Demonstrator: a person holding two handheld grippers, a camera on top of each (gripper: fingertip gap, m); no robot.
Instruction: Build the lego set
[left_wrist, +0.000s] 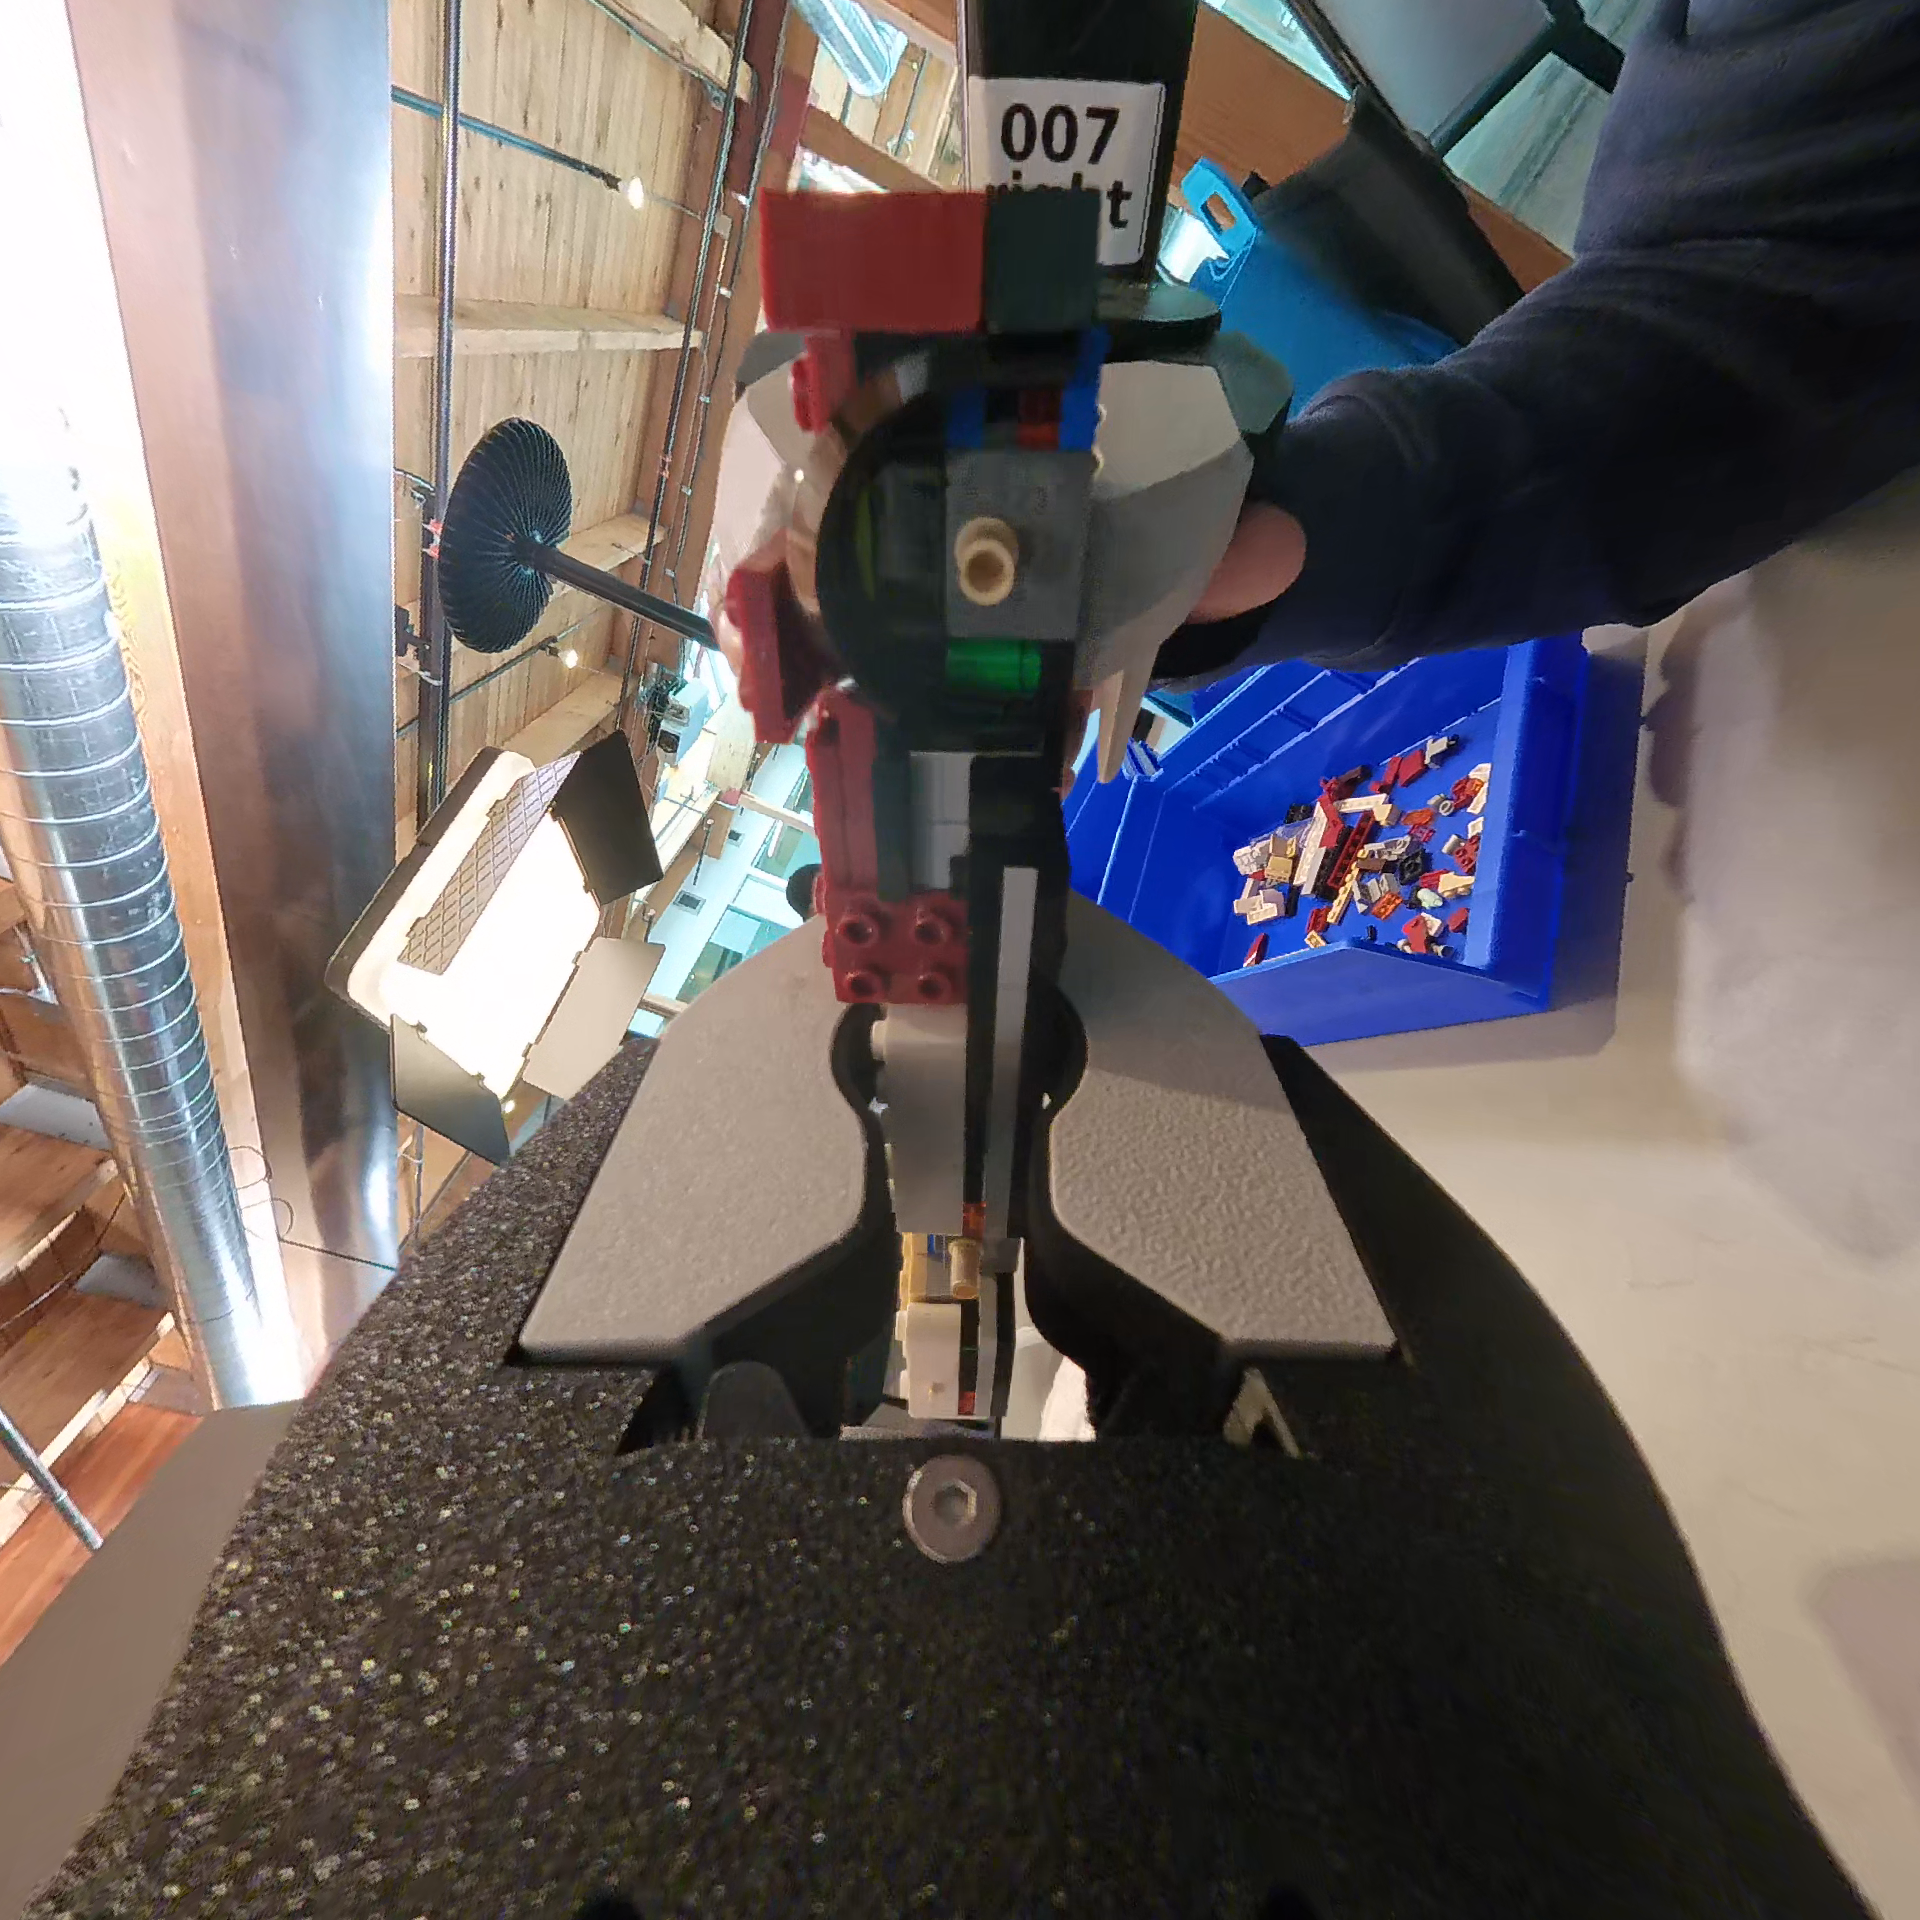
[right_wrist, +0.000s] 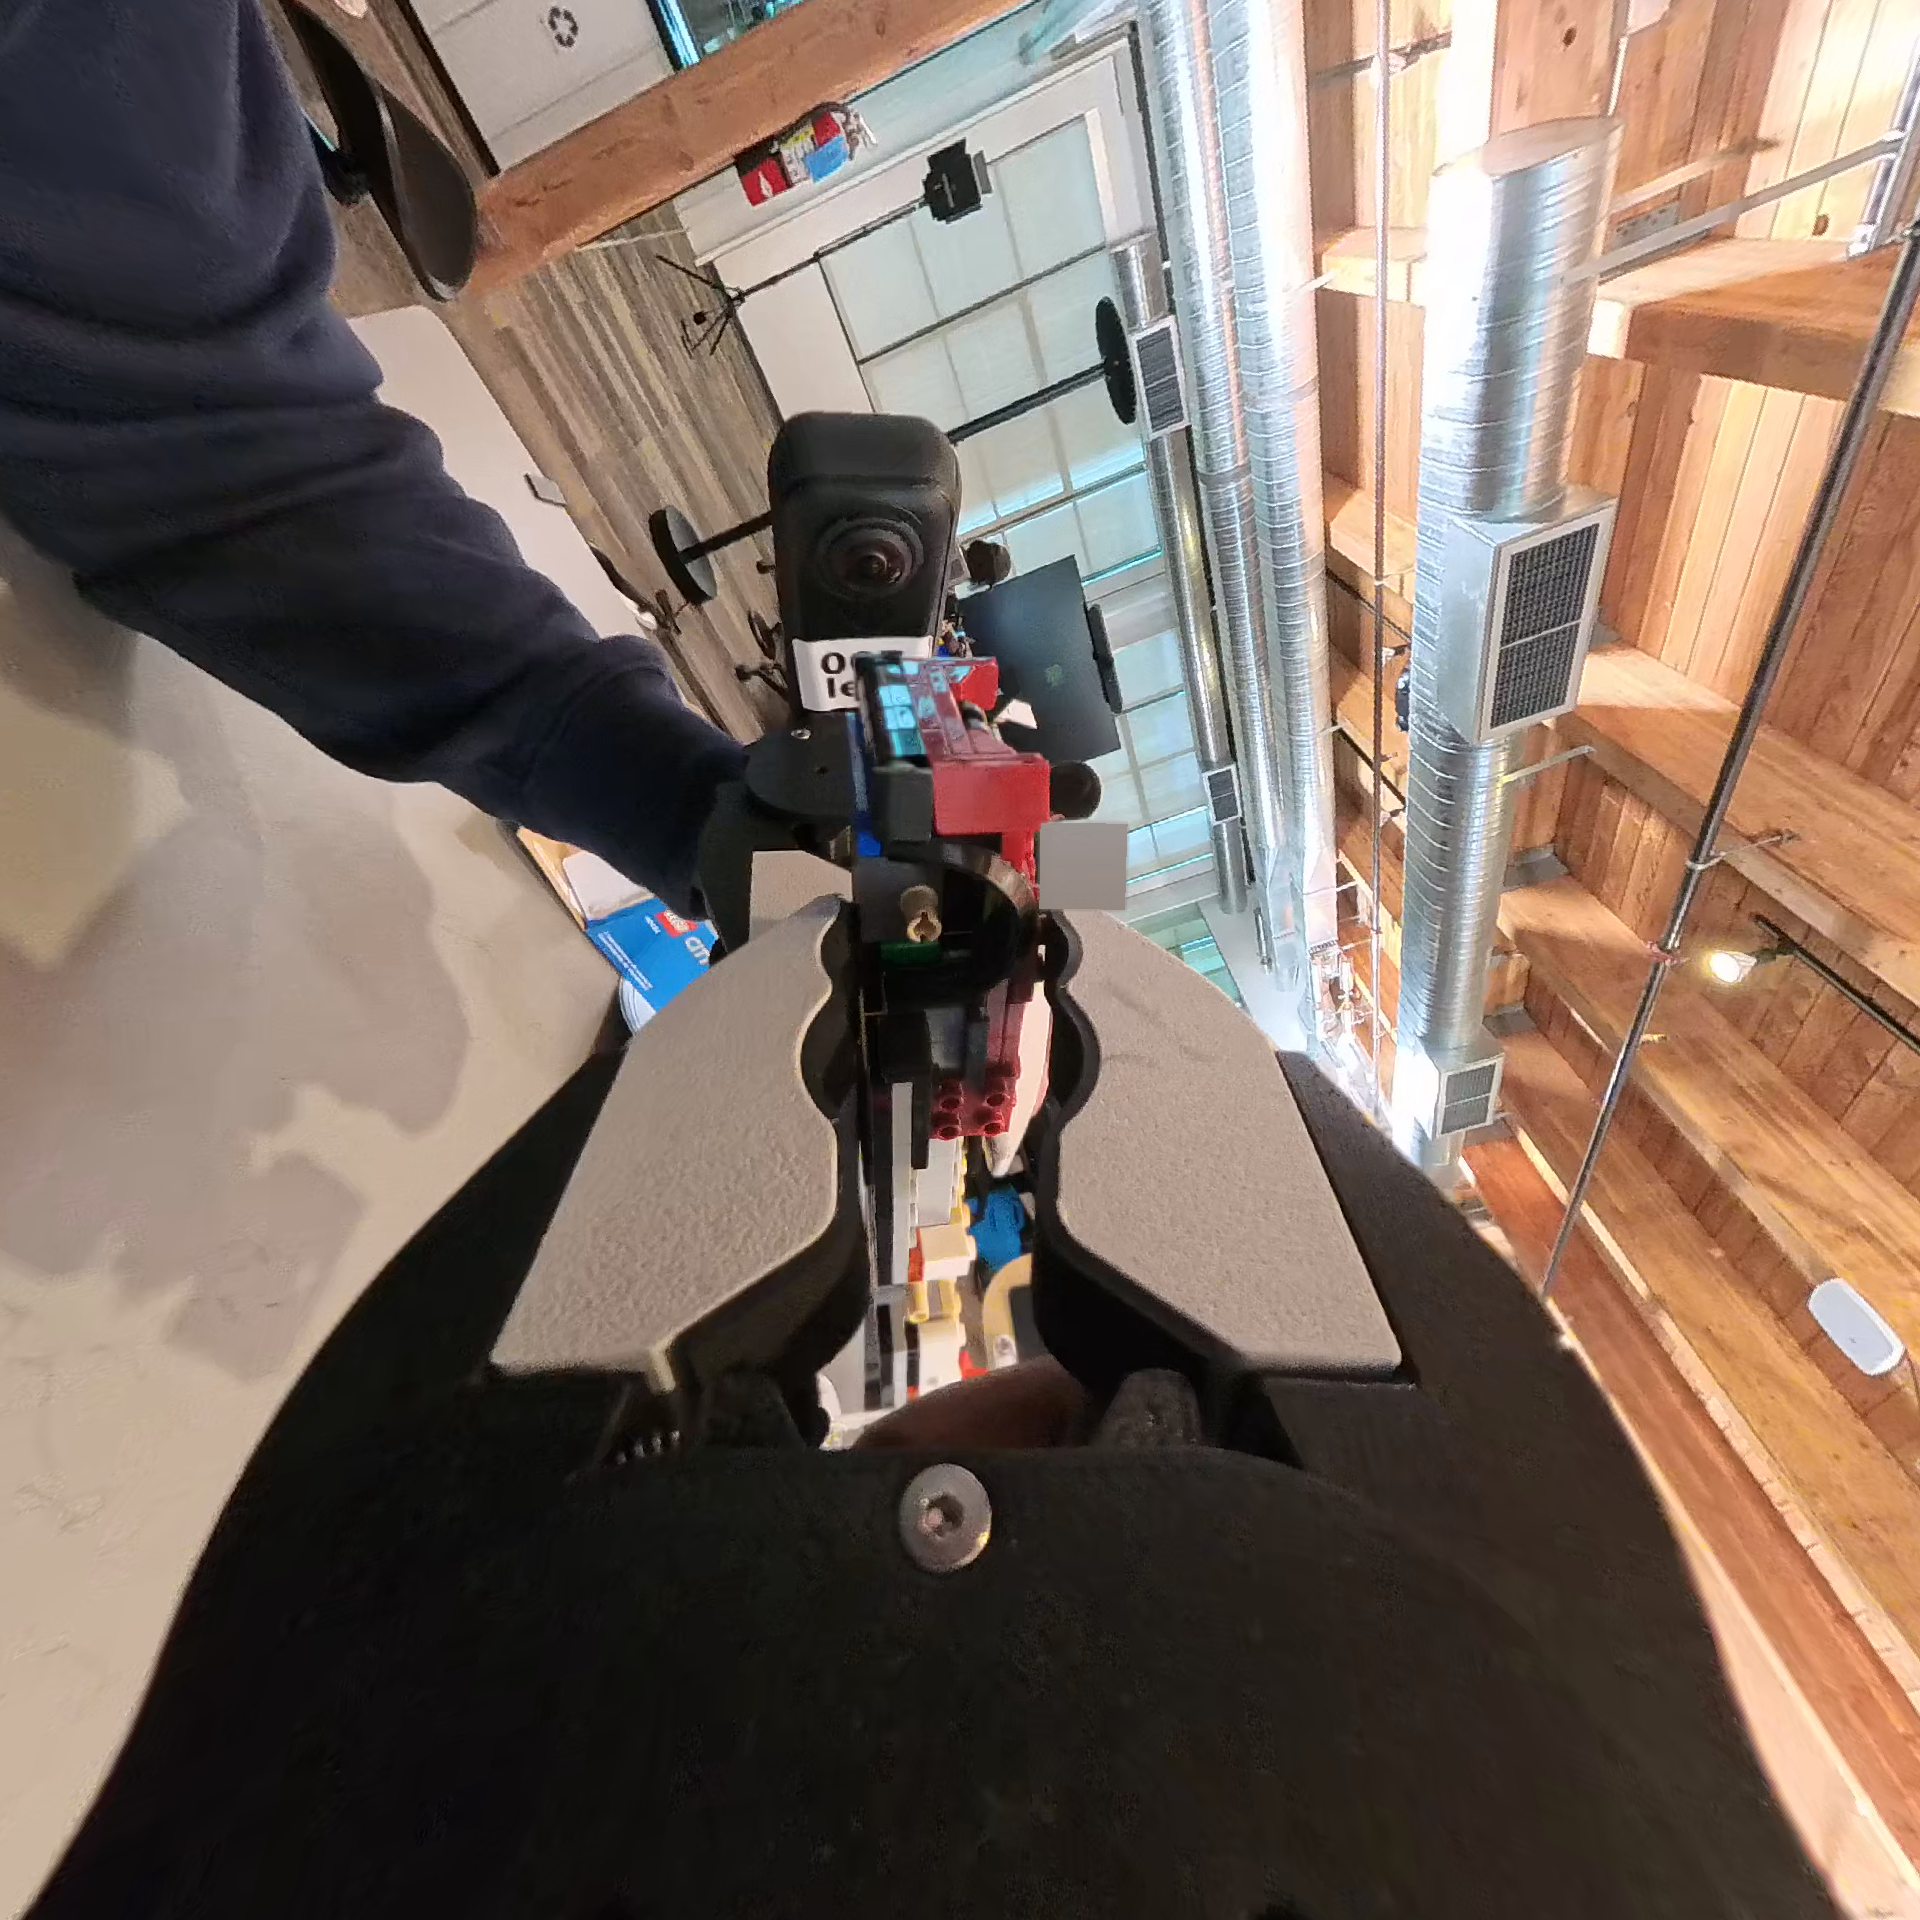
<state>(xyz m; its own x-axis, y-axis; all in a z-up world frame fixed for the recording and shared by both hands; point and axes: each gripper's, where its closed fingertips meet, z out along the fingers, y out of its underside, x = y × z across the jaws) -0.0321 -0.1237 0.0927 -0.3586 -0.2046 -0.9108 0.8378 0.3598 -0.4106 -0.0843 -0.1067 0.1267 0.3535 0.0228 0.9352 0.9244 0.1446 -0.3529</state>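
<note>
The left claw (left_wrist: 961, 1039) is clamped on a brick-built model (left_wrist: 935, 644), a long narrow assembly of dark red, black, grey and white toy bricks that runs lengthwise between its two grey fingers (left_wrist: 727, 1174). In the left wrist view both fingers close in on the model's black-and-grey spine. A dark red studded block (left_wrist: 896, 945) sits just past the fingertips, on the left side.

The right claw (right_wrist: 940, 997) grips the same model (right_wrist: 966, 790) from the opposite end, its grey fingers (right_wrist: 717, 1164) pressed against the flanks of the brick stack. The two claws face each other with the model bridged between them, held up in the air, well clear of the bench (left_wrist: 1558, 1299).

A round black disc (left_wrist: 883, 551) with a tan peg (left_wrist: 982, 561) at its hub stands out from the model's middle, with a green piece (left_wrist: 987, 665) just below it. A red ribbed plate (left_wrist: 873, 260) caps the far end.

A person's dark-sleeved arm (left_wrist: 1558, 416) reaches in from the right of the left wrist view. Beyond it a blue bin (left_wrist: 1507, 956) rests on the pale bench, loose bricks (left_wrist: 1361, 852) heaped in its bottom. To the left of the model there is open air, with a lit studio lamp (left_wrist: 488, 935) far behind.
</note>
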